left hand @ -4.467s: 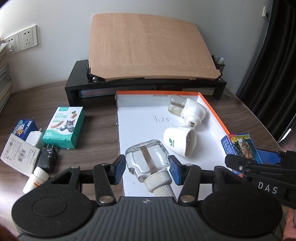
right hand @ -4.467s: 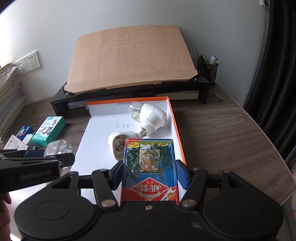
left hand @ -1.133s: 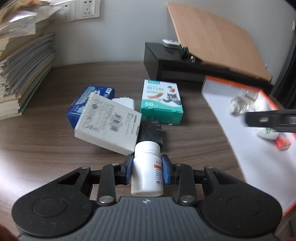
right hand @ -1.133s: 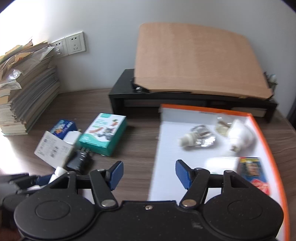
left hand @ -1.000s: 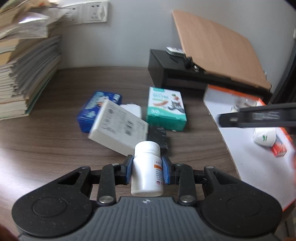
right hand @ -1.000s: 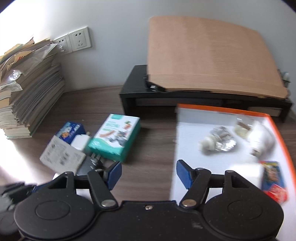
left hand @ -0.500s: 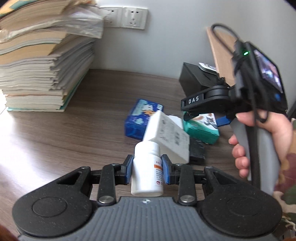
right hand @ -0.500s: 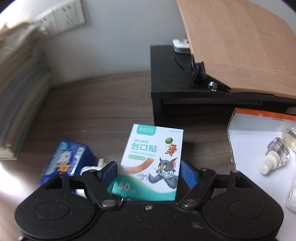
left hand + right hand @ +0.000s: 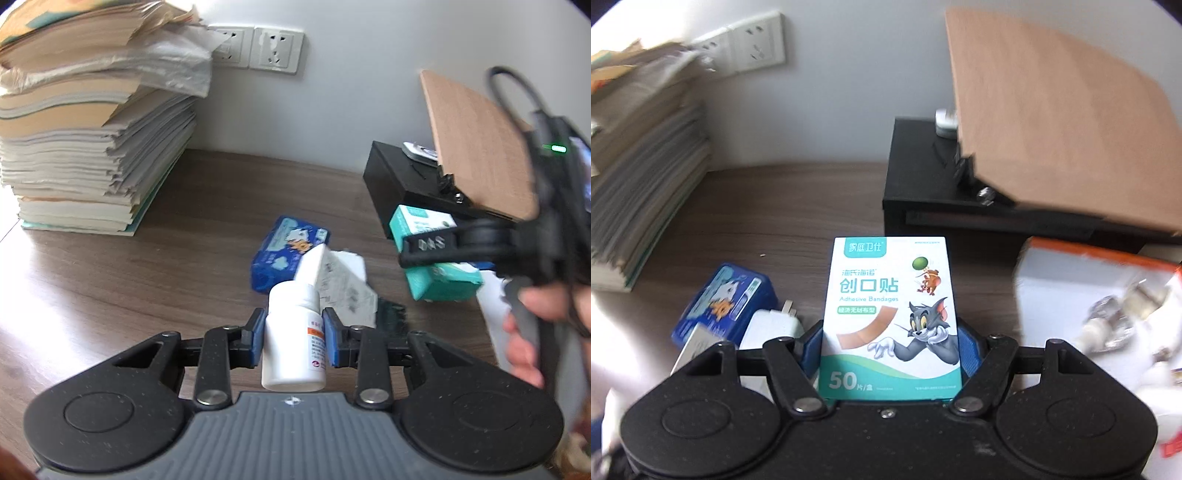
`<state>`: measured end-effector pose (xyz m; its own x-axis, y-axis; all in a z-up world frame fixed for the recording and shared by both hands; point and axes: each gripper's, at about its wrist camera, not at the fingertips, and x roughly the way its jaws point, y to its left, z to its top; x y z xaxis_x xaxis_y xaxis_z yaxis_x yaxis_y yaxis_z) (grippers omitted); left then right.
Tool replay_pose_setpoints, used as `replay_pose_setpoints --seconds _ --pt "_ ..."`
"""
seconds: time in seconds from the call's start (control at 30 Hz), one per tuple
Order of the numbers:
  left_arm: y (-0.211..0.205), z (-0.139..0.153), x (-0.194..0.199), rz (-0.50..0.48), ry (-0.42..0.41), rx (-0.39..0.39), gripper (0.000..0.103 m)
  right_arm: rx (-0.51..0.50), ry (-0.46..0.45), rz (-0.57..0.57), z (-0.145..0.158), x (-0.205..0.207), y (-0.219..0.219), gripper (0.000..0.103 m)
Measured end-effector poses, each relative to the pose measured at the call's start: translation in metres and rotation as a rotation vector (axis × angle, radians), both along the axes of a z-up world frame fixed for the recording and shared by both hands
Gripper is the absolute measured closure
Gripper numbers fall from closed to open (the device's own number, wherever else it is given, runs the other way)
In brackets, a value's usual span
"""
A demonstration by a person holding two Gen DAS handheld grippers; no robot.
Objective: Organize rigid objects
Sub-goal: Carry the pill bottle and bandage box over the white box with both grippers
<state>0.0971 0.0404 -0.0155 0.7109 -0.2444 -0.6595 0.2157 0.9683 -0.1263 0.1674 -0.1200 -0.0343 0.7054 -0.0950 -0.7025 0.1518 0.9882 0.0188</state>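
Left gripper [image 9: 293, 341] is clamped on the pill bottle [image 9: 293, 338]; right gripper [image 9: 888, 350], just closing, grips the bandage box [image 9: 890, 317]. Carry both level to the tray [image 9: 1082, 254] at right.

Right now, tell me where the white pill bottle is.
The white pill bottle is clamped in the left gripper, bottom of the left wrist view, just before the tilted white carton.
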Motion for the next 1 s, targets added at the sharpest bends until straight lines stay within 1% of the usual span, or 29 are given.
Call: replay_pose_setpoints --seconds 0.07,0.2,0.3,0.57,0.8,1.0 --pt "-0.008 0.003 -0.003 -0.007 0.002 -0.012 0.070 -0.034 -0.027 0.020 0.009 -0.023 -0.003 0.019" --pt "-0.033 0.010 -0.013 -0.040 -0.010 -0.019 0.070 -0.056 -0.057 0.028 0.023 -0.064 -0.022 0.019" --pt "-0.054 0.015 -0.026 -0.067 -0.019 -0.022 0.070 -0.051 -0.064 0.003 0.031 -0.090 -0.043 0.019" --pt "-0.118 0.020 -0.063 -0.166 -0.025 -0.037 0.070 -0.061 -0.090 -0.075 0.040 -0.161 -0.100 0.019" --pt "-0.171 0.019 -0.093 -0.238 -0.025 -0.037 0.070 -0.057 -0.110 -0.137 0.043 -0.209 -0.143 0.019" --pt "-0.202 0.016 -0.108 -0.264 -0.028 -0.027 0.070 -0.031 -0.112 -0.171 0.039 -0.235 -0.170 0.019"
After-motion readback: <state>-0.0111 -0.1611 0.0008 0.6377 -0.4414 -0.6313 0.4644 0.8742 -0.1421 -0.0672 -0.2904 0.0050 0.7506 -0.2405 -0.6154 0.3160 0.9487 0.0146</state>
